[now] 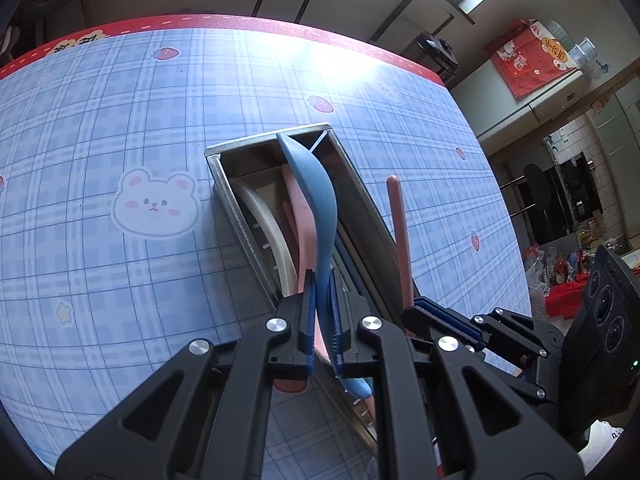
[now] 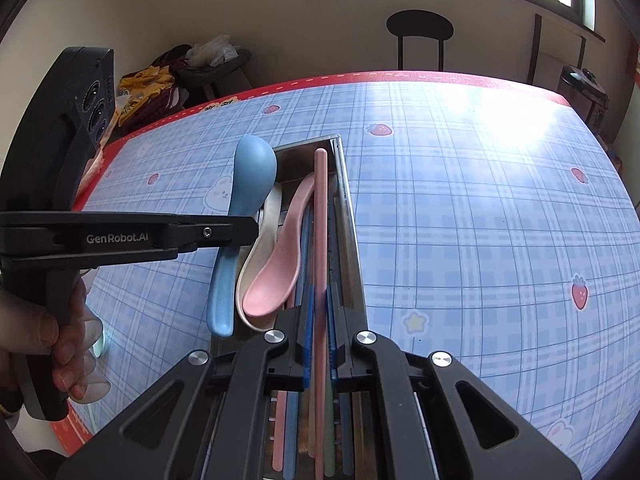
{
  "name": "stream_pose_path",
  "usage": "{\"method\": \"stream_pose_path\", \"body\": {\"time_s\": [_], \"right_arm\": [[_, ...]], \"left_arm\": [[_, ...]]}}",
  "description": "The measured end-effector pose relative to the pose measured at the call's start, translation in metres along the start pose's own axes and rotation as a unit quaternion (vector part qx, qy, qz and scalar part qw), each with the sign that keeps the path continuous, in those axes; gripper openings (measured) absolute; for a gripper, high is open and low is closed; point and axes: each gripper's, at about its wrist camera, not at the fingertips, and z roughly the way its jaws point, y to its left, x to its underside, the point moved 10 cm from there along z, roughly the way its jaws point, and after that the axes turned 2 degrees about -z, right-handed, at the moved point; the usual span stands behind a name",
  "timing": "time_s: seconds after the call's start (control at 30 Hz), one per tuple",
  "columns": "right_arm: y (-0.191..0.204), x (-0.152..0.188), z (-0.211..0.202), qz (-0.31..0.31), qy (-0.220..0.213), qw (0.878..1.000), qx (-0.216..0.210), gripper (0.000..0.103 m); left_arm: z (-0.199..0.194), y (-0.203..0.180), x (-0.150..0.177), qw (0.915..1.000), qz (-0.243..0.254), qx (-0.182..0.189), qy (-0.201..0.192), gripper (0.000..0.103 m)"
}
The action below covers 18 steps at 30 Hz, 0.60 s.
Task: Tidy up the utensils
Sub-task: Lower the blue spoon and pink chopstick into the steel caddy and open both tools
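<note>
A: Where are the utensils?

B: Most lie in a long rectangular metal tray (image 2: 347, 216) on the table. A blue plastic spoon (image 1: 316, 200) is above the tray's left side, clamped by its handle between the left gripper (image 1: 320, 312)'s blue pads. From the right wrist view, its bowl points toward the tray's far end.

A: And the other tongs?

B: The right gripper (image 2: 319, 344) is closed tight on a pink plastic chopstick (image 2: 320, 216), which runs lengthwise over the tray's right side.

A: What is inside the tray?

B: A pink plastic spoon (image 2: 276, 272) lies on a cream plastic spoon (image 2: 256, 264) in the left part. Beside them, several chopsticks in pink, blue and green (image 2: 298, 440) lie lengthwise.

A: What surrounds it?

B: A table covered in a blue plaid cloth with bears and strawberries and a red border (image 2: 460, 208). A person's hand (image 2: 60, 340) grips the left tool's handle at the left edge. Beyond the table stands a black round-backed chair (image 2: 419, 36).
</note>
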Motion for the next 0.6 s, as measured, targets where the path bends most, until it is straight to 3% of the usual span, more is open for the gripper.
{"method": "stream_pose_path", "body": {"time_s": [0.33, 0.5, 0.6], "right_arm": [[0.001, 0.000, 0.005, -0.001, 0.004, 1.000, 0.004, 0.007], [0.005, -0.002, 0.009, -0.001, 0.011, 1.000, 0.003, 0.009], [0.008, -0.004, 0.002, -0.003, 0.006, 1.000, 0.002, 0.022]], "left_arm": [[0.022, -0.004, -0.004, 0.9997, -0.008, -0.019, 0.013, 0.012], [0.010, -0.015, -0.006, 0.9997, 0.008, -0.023, -0.005, 0.032], [-0.009, -0.015, -0.010, 0.9992, 0.016, -0.026, -0.025, 0.038]]}}
